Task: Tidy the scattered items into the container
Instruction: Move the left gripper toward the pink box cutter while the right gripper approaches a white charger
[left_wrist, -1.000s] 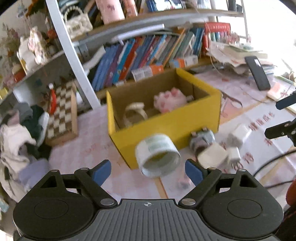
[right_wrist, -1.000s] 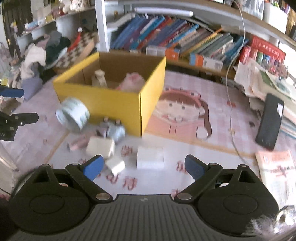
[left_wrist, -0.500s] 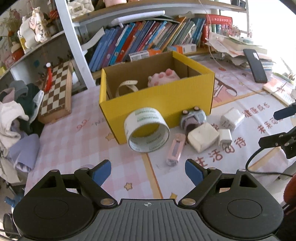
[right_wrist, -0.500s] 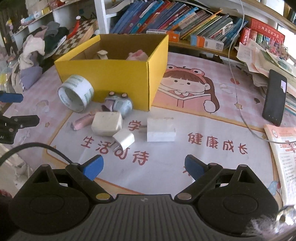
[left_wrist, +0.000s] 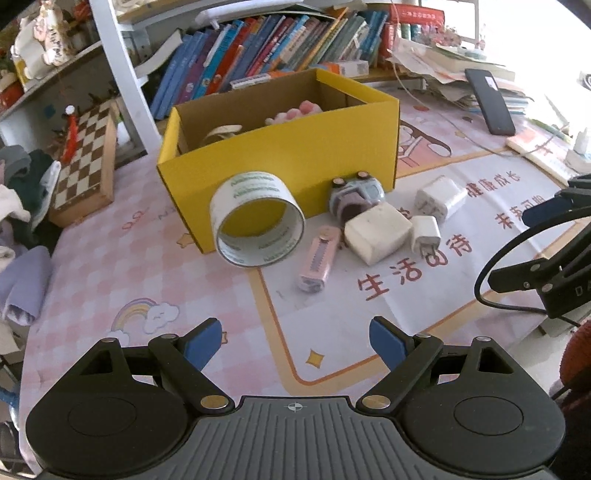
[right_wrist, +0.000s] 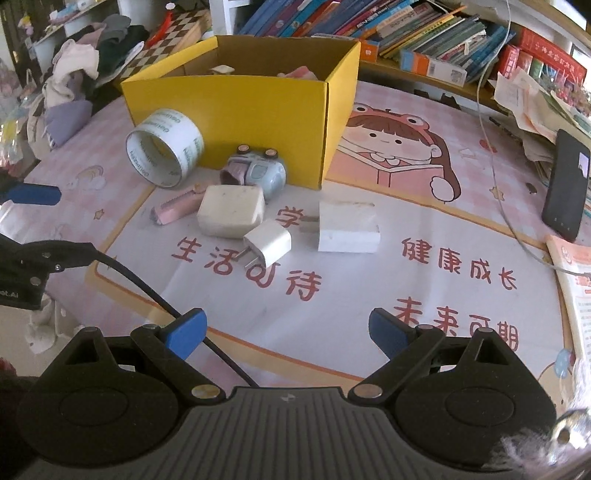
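Note:
A yellow cardboard box (left_wrist: 288, 162) (right_wrist: 236, 107) stands on the table, with a pink soft thing and a pale strap inside. Against its front lean a roll of clear tape (left_wrist: 256, 218) (right_wrist: 164, 147) and a small blue toy car (left_wrist: 356, 194) (right_wrist: 258, 171). Near them lie a pink utility knife (left_wrist: 319, 260) (right_wrist: 177, 208), a cream block charger (left_wrist: 376, 232) (right_wrist: 231, 216), a small white plug (left_wrist: 424, 230) (right_wrist: 267, 243) and a larger white adapter (left_wrist: 439, 197) (right_wrist: 347, 227). My left gripper (left_wrist: 295, 341) is open, short of the tape. My right gripper (right_wrist: 286, 330) is open, short of the plugs.
A cartoon mat (right_wrist: 406, 229) covers the table. Books fill the shelf (left_wrist: 280, 48) behind the box. A chessboard (left_wrist: 86, 166) and a clothes pile (right_wrist: 81, 70) lie left. A black phone (right_wrist: 567, 184), a white cable and papers lie right.
Both views have tipped down and come lower toward the table, so the box and scattered items sit higher and clearer in the frames. Both grippers stayed open. No item moved.

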